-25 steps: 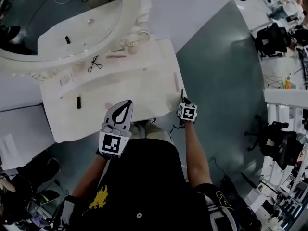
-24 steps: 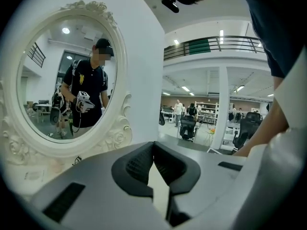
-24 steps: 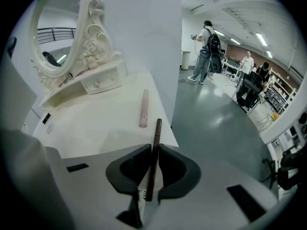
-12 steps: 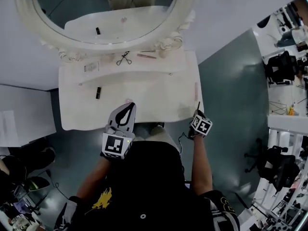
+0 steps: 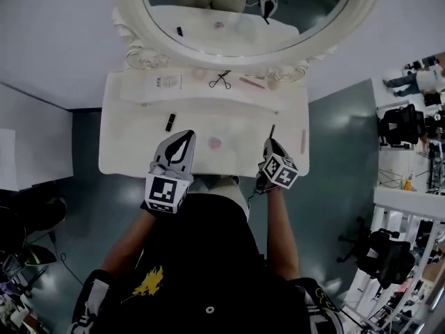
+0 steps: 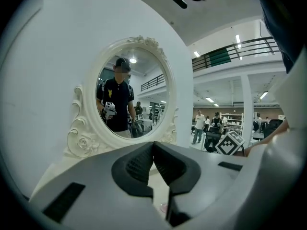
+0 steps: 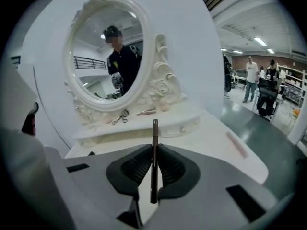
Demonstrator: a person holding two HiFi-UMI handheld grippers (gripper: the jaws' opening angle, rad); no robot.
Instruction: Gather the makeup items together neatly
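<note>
Right claw [image 5: 270, 145] has come in from the worktop's right edge to the front middle, with the dark brown pencil [image 5: 272, 131] clamped between its pads same as before. Head camera has swung too, so worktop [image 5: 132, 152] and oval mirror [image 5: 229, 30] now sit square at top of frame. Left claw [image 5: 186, 138] hasn't shifted relative to the body: jaws together, nothing in them, over the front edge. Hard to read: pencil is only a thin dark line in head view, tip toward the mirror. Pink round item [image 5: 215, 143] between the claws is too small to identify, same for the clear packet [image 5: 167, 82] on the back shelf [image 5: 139, 89]. Left gripper view is mostly claw body, worktop nearly all blocked. Person's torso [image 5: 201, 256] covers the front edge centre. Rest lie apart: black tube [image 5: 170, 122] left, pink stick [image 5: 303, 141] near right edge, eyelash curler [image 5: 220, 80] and pink pencil [image 5: 252, 83] on the shelf.
</note>
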